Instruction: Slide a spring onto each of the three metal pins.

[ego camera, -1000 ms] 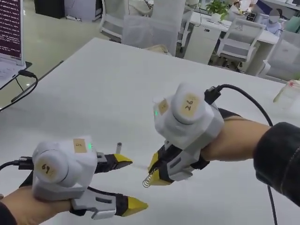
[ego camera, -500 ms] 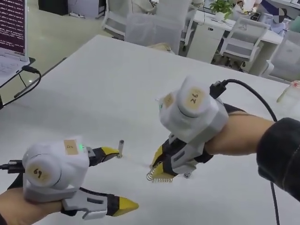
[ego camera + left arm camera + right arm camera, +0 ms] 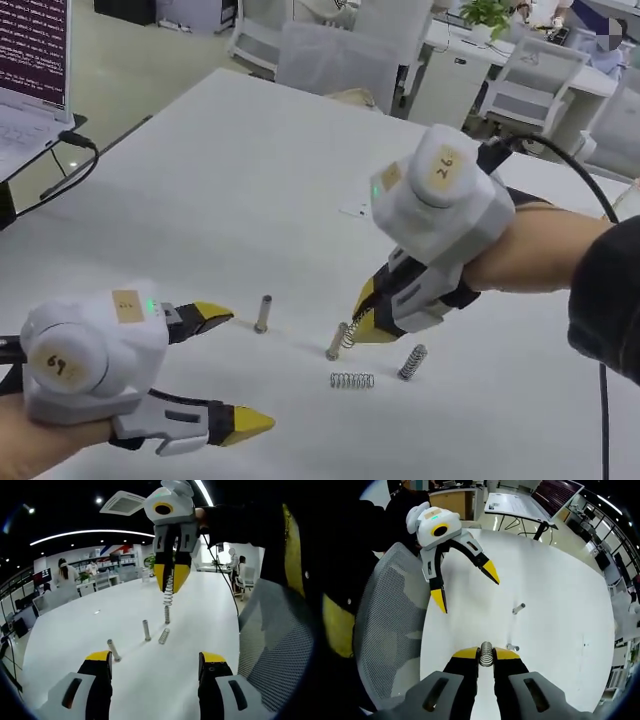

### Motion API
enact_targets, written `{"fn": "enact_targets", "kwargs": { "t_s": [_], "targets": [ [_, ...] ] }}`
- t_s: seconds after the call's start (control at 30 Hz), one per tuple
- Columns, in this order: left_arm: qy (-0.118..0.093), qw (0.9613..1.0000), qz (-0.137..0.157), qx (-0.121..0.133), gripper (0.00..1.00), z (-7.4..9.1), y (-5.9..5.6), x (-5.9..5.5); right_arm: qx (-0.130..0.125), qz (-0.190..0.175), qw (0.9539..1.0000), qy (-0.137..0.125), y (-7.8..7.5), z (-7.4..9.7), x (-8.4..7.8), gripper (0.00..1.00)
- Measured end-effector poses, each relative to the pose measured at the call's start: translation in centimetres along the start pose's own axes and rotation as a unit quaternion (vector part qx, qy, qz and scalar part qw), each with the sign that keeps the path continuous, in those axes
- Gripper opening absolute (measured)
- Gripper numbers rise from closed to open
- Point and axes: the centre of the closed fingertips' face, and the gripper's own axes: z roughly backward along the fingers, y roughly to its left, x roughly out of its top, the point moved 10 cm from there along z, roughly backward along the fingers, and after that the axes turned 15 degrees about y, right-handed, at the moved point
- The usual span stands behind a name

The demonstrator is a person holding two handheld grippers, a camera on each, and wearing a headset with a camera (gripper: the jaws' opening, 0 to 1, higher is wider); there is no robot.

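Note:
My right gripper [image 3: 362, 326] is shut on a thin spring [image 3: 348, 336], whose free end hangs just beside the middle metal pin [image 3: 335, 342]. In the right gripper view the spring [image 3: 486, 654] sits between the yellow fingertips, with that pin [image 3: 512, 647] close on the right. Another bare pin [image 3: 263, 313] stands further left, near my left gripper [image 3: 232, 366], which is open and holds nothing. One loose spring [image 3: 352, 380] lies flat on the table. A further spring [image 3: 412, 362] stands tilted; I cannot tell whether a pin is inside it.
The white table [image 3: 230, 180] stretches far back and left of the pins. A laptop [image 3: 30, 70] and its black cable [image 3: 60, 175] sit off the table's left side. Office chairs [image 3: 330, 60] stand behind the far edge.
The right gripper has lifted and moved right with its spring, so the middle pin and two springs on the table now show. The left gripper stays open.

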Motion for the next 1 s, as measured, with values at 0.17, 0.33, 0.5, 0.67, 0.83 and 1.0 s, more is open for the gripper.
{"fn": "enact_targets", "kwargs": {
  "t_s": [0.17, 0.33, 0.5, 0.67, 0.83, 1.0],
  "targets": [
    [0.001, 1.0, 0.001, 0.001, 0.66, -0.1, 0.0, -0.3, 0.002, -0.002, 0.9999, 0.011, -1.1, -0.2, -0.1, 0.08],
    [0.003, 1.0, 0.006, 0.002, 0.65, -0.1, 0.0, -0.6, 0.004, -0.004, 0.9998, 0.018, -2.4, -0.4, -0.1, 0.08],
    [0.004, 0.9999, 0.009, 0.005, 0.65, -0.1, 0.1, -0.8, 0.004, -0.01, 0.9997, 0.023, -3.7, -0.9, -0.1, 0.08],
    [0.008, 0.9999, 0.011, 0.006, 0.64, 0.0, 0.2, -1.1, 0.009, -0.015, 0.9995, 0.026, -4.4, -1.8, 0.1, 0.08],
    [0.011, 0.9998, 0.014, 0.008, 0.64, 0.0, 0.1, -1.3, 0.017, -0.02, 0.999, 0.036, -5.0, -2.9, 0.0, 0.08],
    [0.014, 0.9997, 0.017, 0.01, 0.63, 0.0, 0.2, -1.6, 0.025, -0.024, 0.9985, 0.043, -5.5, -3.8, -0.1, 0.08]
  ]
}}
